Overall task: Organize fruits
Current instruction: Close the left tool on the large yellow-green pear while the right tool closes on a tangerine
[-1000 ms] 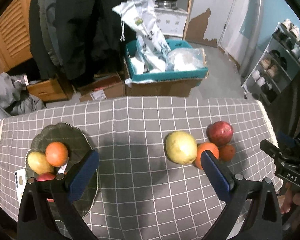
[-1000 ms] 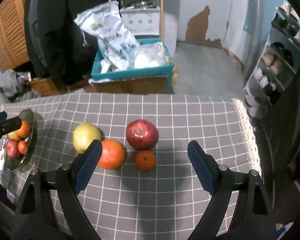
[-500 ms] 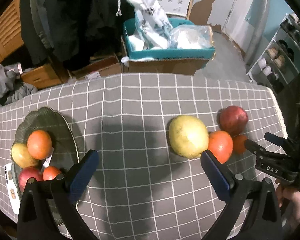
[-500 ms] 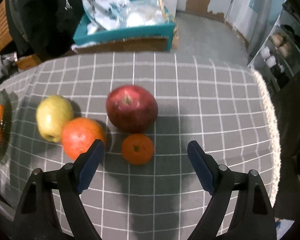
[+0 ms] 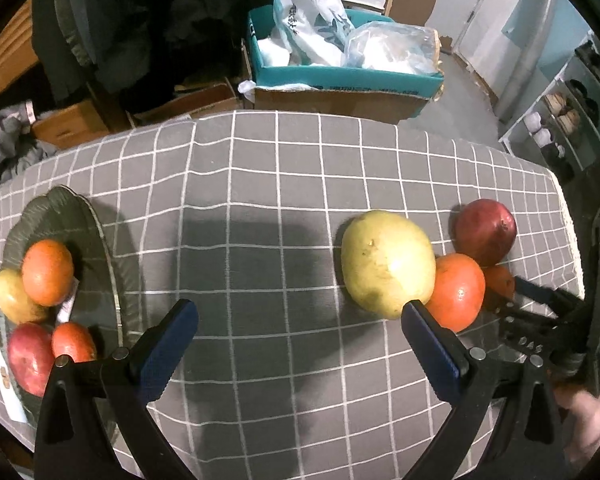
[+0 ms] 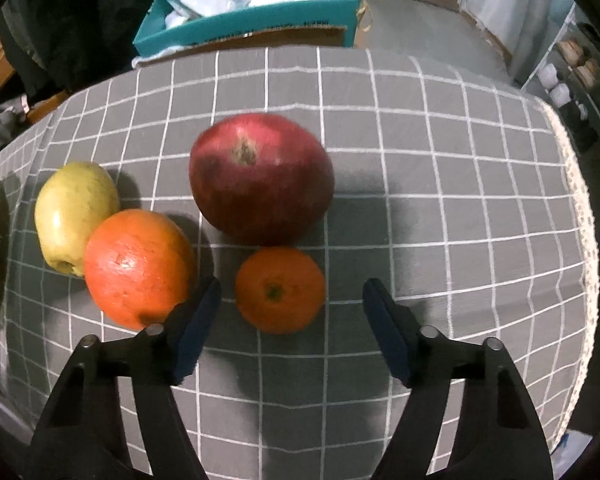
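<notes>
Currently the right gripper [image 6: 292, 300] points steeply down at the small orange [image 6: 280, 290], which sits between its blue pads but clear of both; its jaws have just been closing and still stand apart, nothing clamped. Just beyond those tips is the red apple [image 6: 262, 178], slightly blurred; the big orange [image 6: 138, 266] touches the outer side of the left finger, part hidden behind it, with the yellow-green fruit [image 6: 74, 214] further left, touching that orange. The left gripper [image 5: 300, 316] is wide apart over bare grey checked cloth [image 5: 260, 208], holding nothing; the yellow-green fruit is partly covered by its right fingertip. Left of its left finger is the dark green plate [image 5: 60, 216], cut off by the frame edge, carrying an orange, a yellowish fruit, a red one and a small orange one, the last two partly behind the finger. A white card under the plate is unreadable. In the left wrist view the small orange is mostly hidden behind the big one and the right tongs.
</notes>
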